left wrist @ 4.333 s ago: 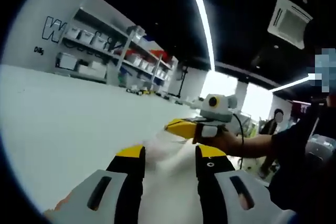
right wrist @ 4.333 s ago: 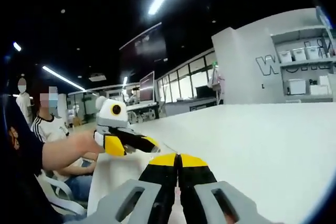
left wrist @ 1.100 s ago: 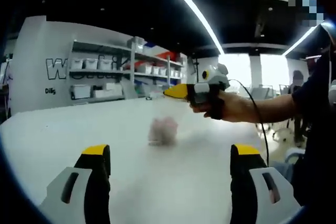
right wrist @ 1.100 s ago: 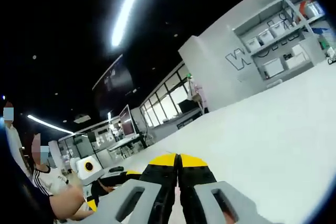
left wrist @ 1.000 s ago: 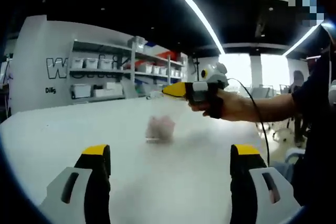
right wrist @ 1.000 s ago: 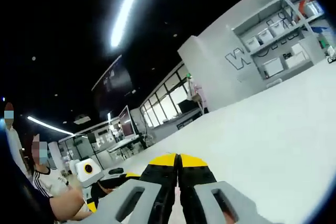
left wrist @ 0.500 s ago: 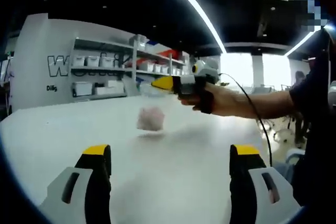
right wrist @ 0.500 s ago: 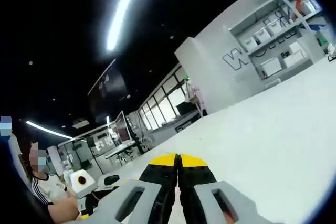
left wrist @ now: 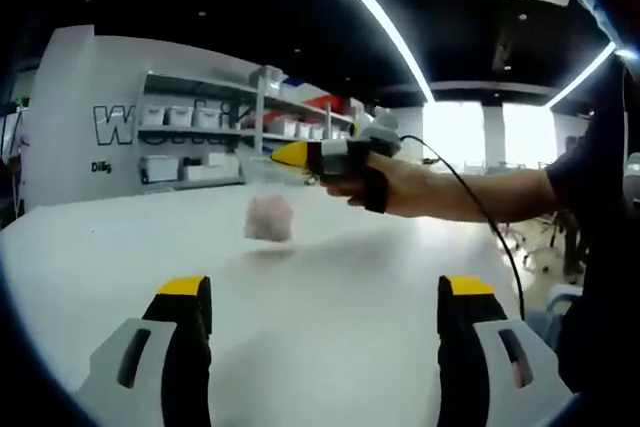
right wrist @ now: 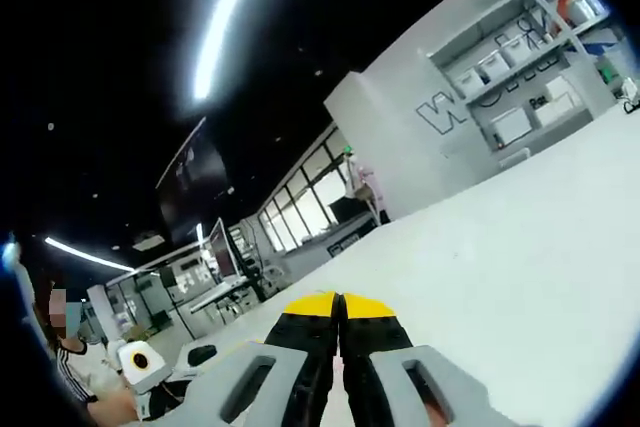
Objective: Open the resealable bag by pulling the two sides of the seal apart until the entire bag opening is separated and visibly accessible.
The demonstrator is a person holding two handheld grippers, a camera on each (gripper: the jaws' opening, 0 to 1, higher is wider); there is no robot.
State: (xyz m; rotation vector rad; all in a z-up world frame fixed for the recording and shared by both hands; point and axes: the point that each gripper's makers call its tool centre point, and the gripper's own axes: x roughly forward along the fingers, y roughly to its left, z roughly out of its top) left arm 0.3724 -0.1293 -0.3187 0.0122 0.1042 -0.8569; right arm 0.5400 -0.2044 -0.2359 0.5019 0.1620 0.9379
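Observation:
A small clear resealable bag (left wrist: pixel 268 217) with pinkish contents hangs in the air above the white table (left wrist: pixel 330 287). In the left gripper view my right gripper (left wrist: pixel 290 155), held by a hand, comes in from the right and is shut on the bag's top edge. My left gripper (left wrist: pixel 320 292) stands wide open near the bottom, well short of the bag, with nothing between its jaws. In the right gripper view my right gripper (right wrist: pixel 340 305) has its yellow-tipped jaws pressed together, and the bag itself is hidden below them. The left gripper (right wrist: pixel 140 359) shows low at the left.
Shelves with white bins (left wrist: pixel 190 137) stand against the far wall behind the table. A seated person (right wrist: pixel 70 367) is at the far left of the right gripper view. The person's arm and a cable (left wrist: pixel 470 197) cross the right side.
My left gripper, shut on the bag 4.3 s ago, has let go and stands open. Over the last second my right gripper has carried the bag up and to the left, farther away.

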